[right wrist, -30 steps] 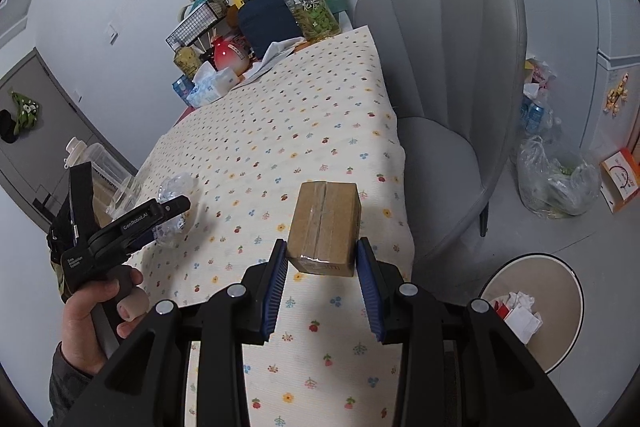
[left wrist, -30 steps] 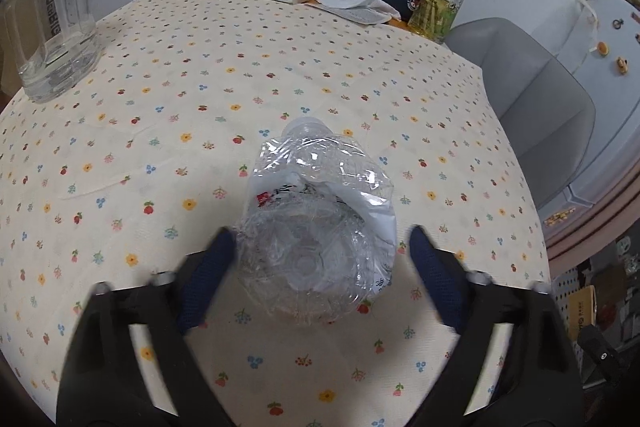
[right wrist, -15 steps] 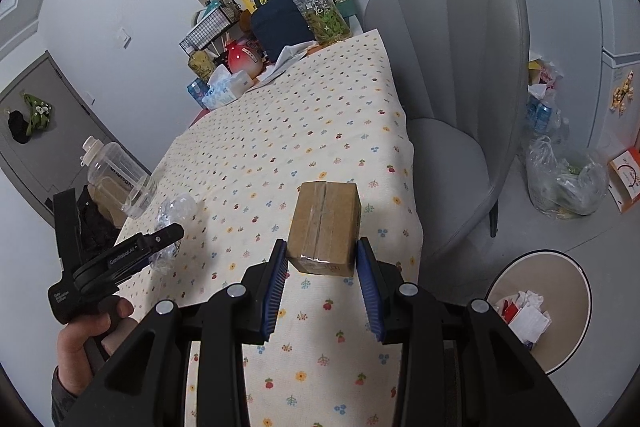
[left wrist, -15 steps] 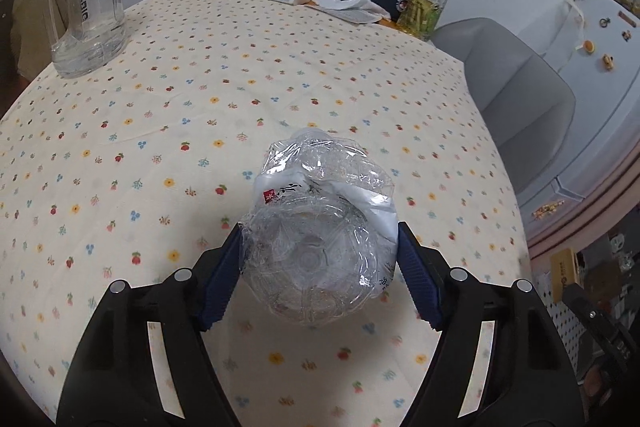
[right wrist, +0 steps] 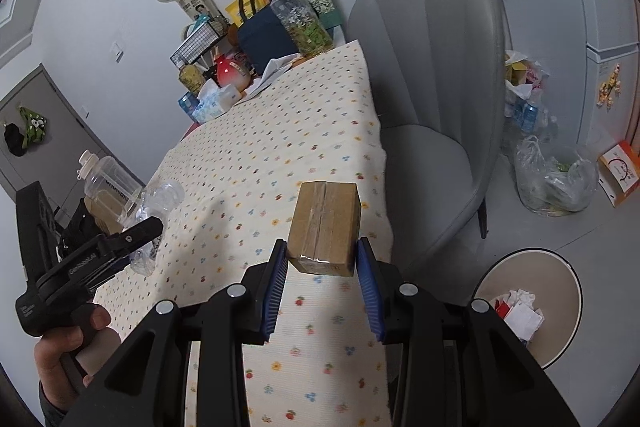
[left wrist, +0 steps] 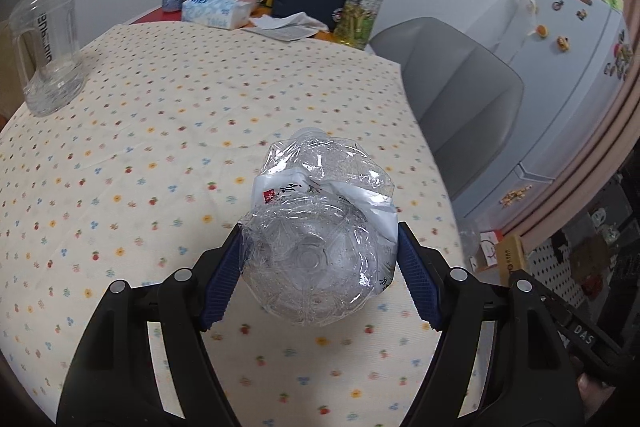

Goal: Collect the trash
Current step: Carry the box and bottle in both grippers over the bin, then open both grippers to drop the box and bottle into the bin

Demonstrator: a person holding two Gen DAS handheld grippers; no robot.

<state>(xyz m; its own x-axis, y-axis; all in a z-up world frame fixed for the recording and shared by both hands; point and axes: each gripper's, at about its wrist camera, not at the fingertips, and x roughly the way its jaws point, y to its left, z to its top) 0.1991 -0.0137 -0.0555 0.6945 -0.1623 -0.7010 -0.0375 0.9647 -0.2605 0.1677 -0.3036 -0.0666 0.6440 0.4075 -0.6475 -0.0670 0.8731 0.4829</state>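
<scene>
**Both hands loaded, bin waiting on the floor**

The left tool (left wrist: 320, 267) is clamped on a crushed clear plastic bottle (left wrist: 320, 239), base toward the camera, its blue pads pressed against the crumpled sides, and it hangs above the flowered worktop (left wrist: 160, 147). The right tool (right wrist: 323, 271) is clenched on a small taped cardboard box (right wrist: 326, 227), gripped near its lower end and lifted clear near the worktop's edge beside the grey chair (right wrist: 432, 87). On the floor to the right sits a round bin (right wrist: 532, 307) with crumpled paper already inside.

From where I stand, the job now looks like carrying both pieces across to that bin. The box is nearest, so it makes sense to swing it out past the chair, get it squarely over the opening, and only then let go. The bottle is light and springy; a firm hold matters, since crushed plastic can slip or pop free. The big water jug (left wrist: 48, 39) and the clutter at the far end are best left alone.
</scene>
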